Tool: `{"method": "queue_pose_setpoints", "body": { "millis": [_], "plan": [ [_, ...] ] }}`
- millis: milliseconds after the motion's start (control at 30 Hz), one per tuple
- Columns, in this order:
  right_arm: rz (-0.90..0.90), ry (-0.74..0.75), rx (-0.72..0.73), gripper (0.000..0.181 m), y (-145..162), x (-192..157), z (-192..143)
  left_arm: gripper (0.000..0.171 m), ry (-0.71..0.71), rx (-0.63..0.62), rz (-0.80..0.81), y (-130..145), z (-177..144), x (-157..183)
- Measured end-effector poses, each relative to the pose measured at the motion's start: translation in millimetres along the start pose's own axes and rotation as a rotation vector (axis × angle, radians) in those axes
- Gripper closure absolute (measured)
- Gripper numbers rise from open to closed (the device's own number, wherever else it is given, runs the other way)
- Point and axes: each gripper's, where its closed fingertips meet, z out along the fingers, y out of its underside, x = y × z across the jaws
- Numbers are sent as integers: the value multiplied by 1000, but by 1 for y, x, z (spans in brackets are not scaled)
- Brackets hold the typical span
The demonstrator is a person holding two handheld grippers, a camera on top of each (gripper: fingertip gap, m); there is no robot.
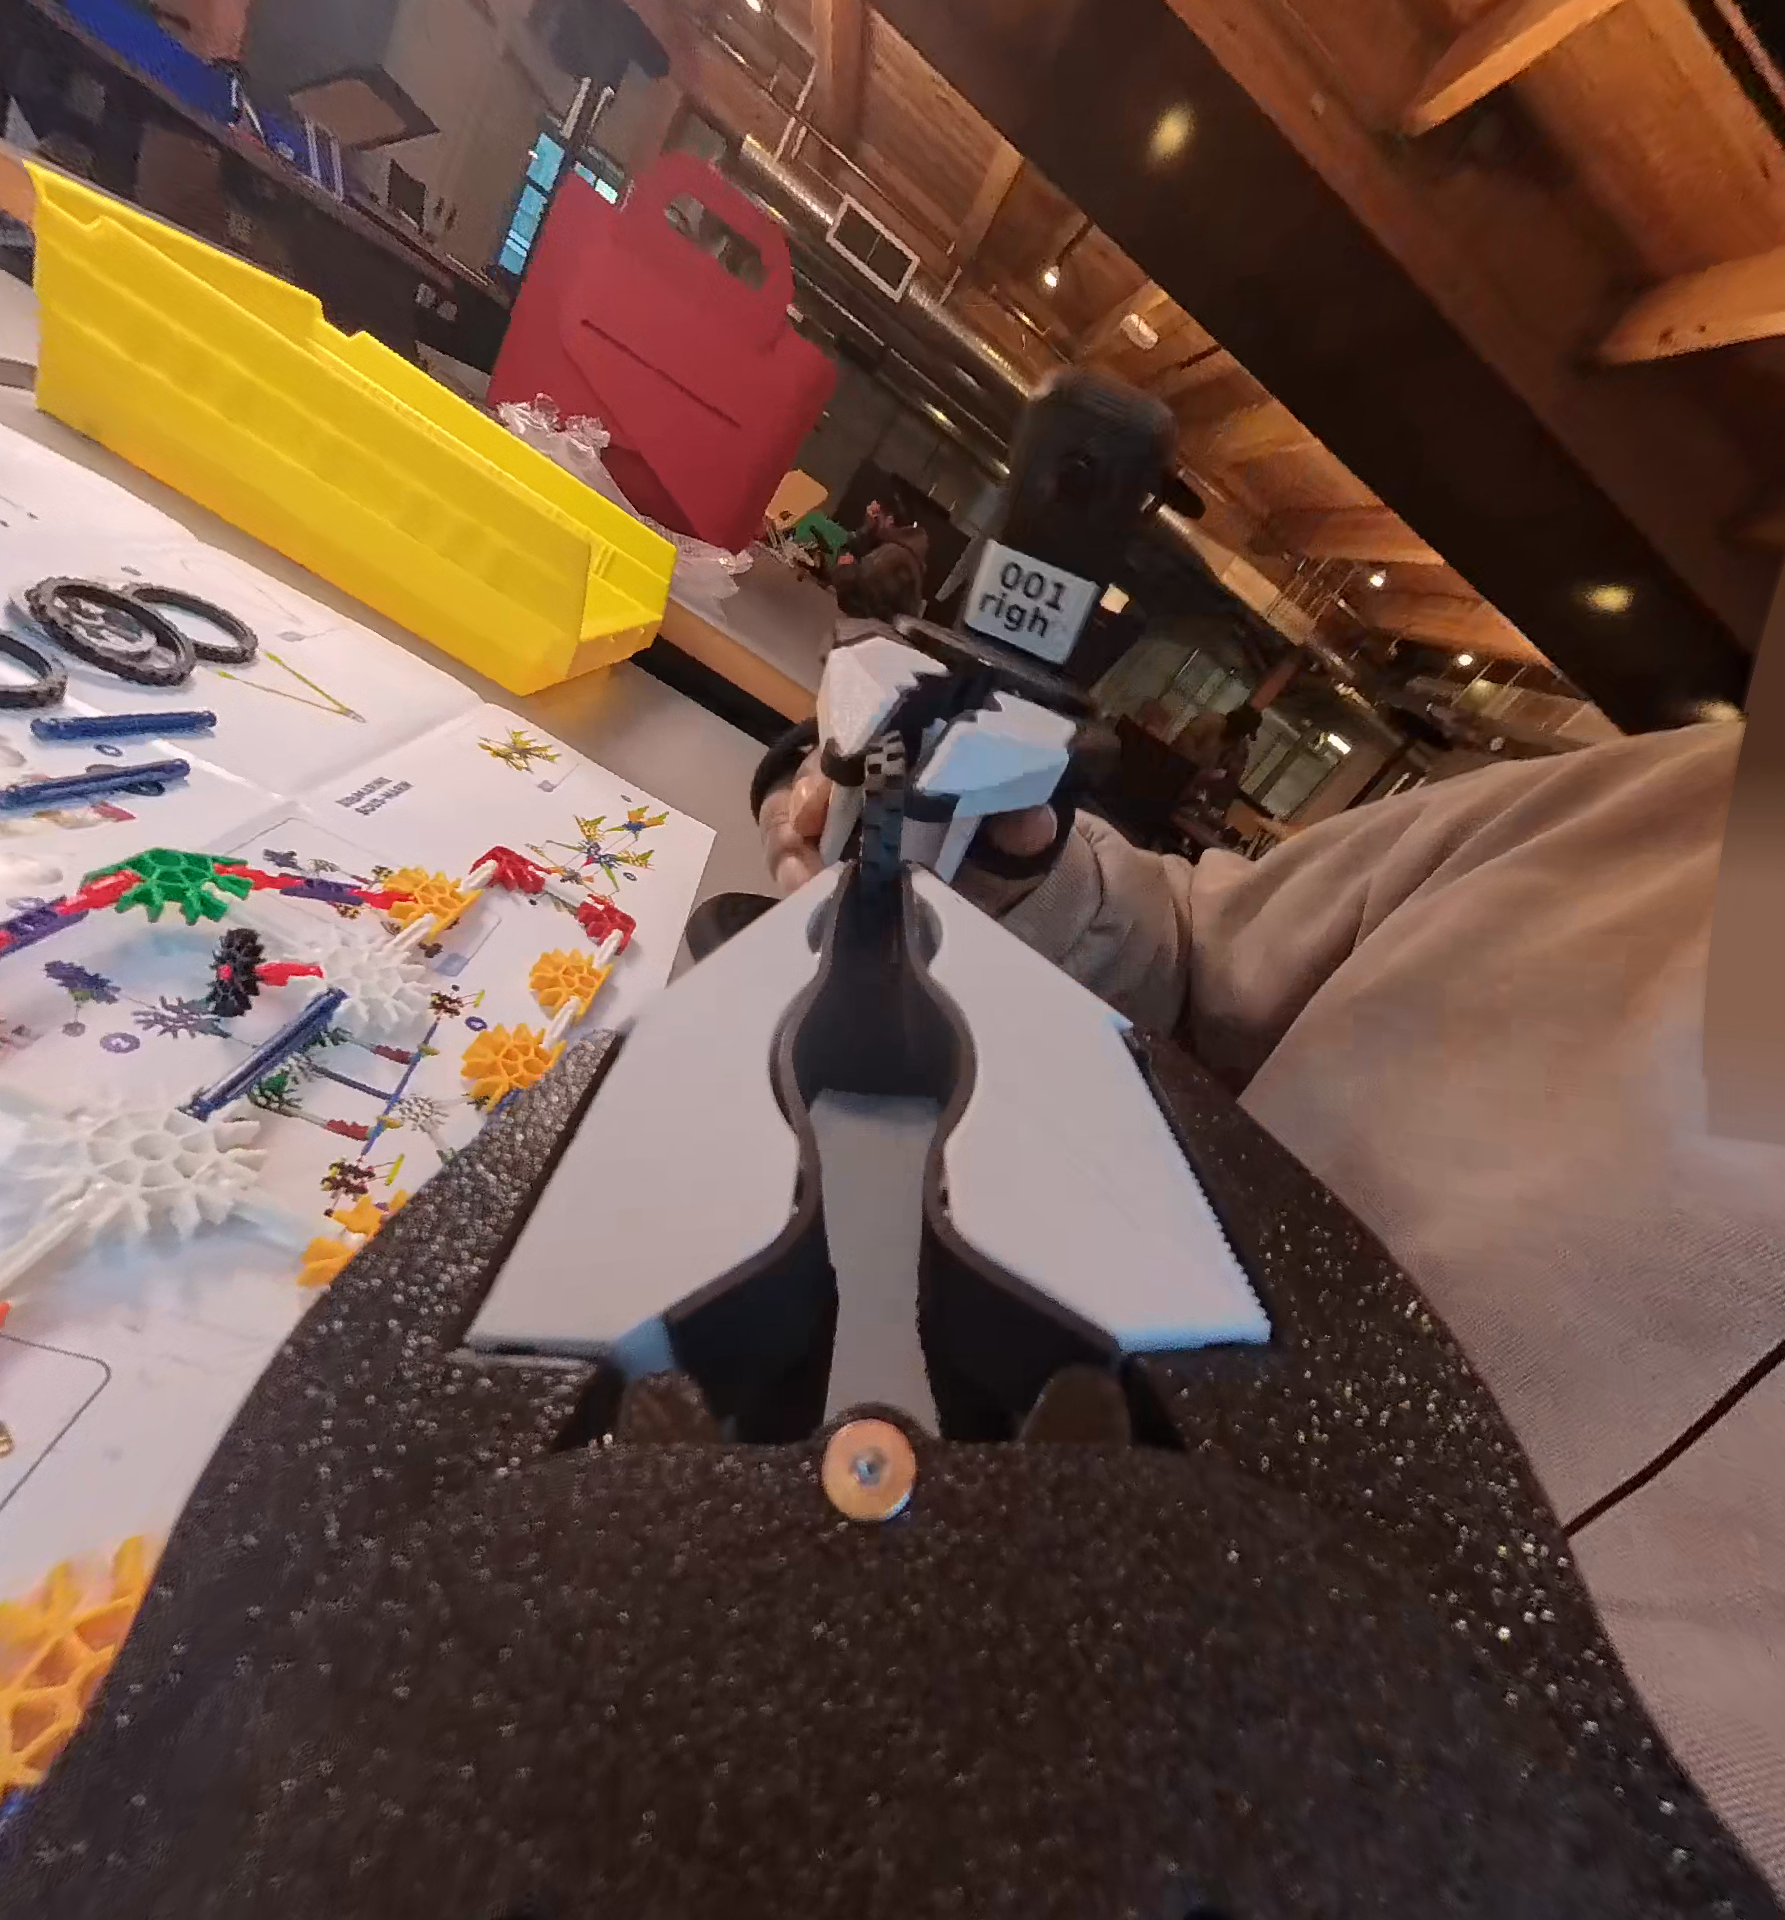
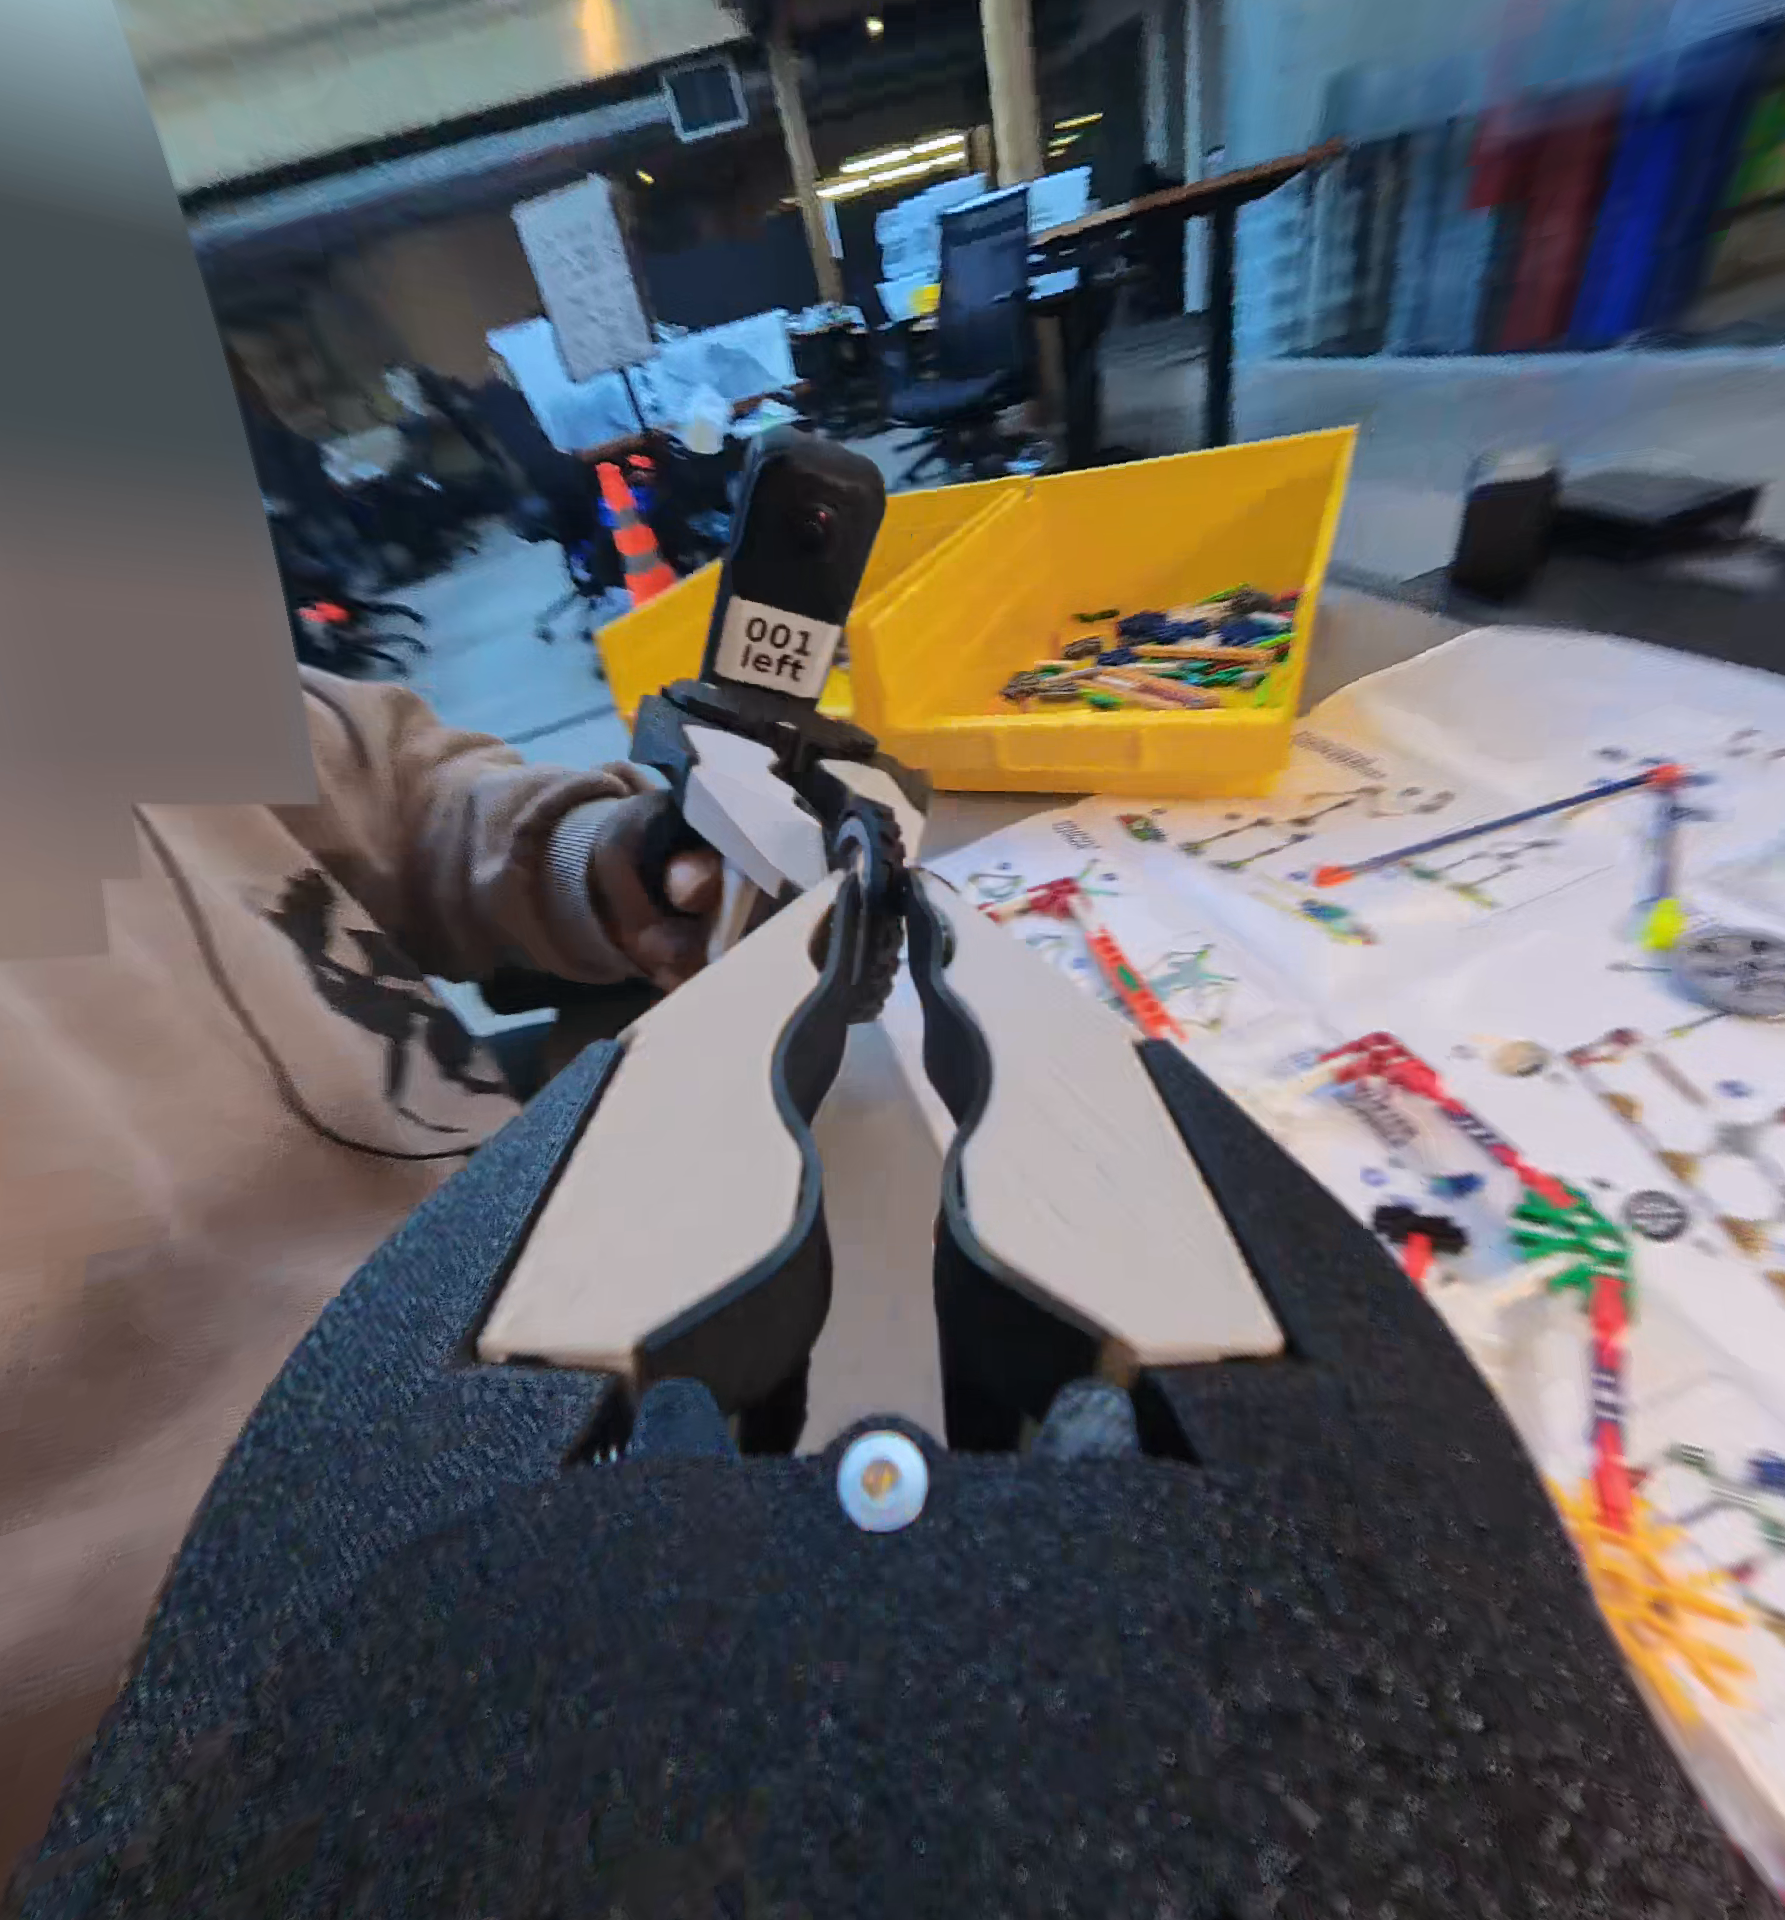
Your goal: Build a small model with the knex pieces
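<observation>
Black toothed tire (image 2: 872, 914) pinched between both claws, held in air above table edge. We see left gripper (image 1: 872, 883) clamped on its near rim, right gripper (image 2: 875, 894) clamped on opposite rim. Instruction sheet (image 1: 275, 831) with loose construction pieces at left, yellow bin (image 2: 1106, 623) far behind.

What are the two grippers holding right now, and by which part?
Both the left gripper and the right gripper are shut on one small black toothed wheel, each pinching opposite edges of its rim, above the table.
</observation>
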Motion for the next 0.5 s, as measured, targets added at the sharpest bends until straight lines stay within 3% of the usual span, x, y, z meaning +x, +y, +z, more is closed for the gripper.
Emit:
{"method": "queue_pose_setpoints", "body": {
  "millis": [100, 267, 400, 500],
  "plan": [
    [242, -182, -2, 169, -2, -8, -3, 167, 2, -16, 56, 1, 0, 4],
    [480, -303, 1, 174, -2, -9, -3, 167, -16, -42, 149, 3, 0, 5],
    [475, -329, 1, 175, 1, -12, -3, 167, -21, -83, 209, 8, 0, 8],
    [412, -276, 23, 177, -2, -10, 0, 167, -3, -79, 167, 8, -1, 9]
  ]
}}
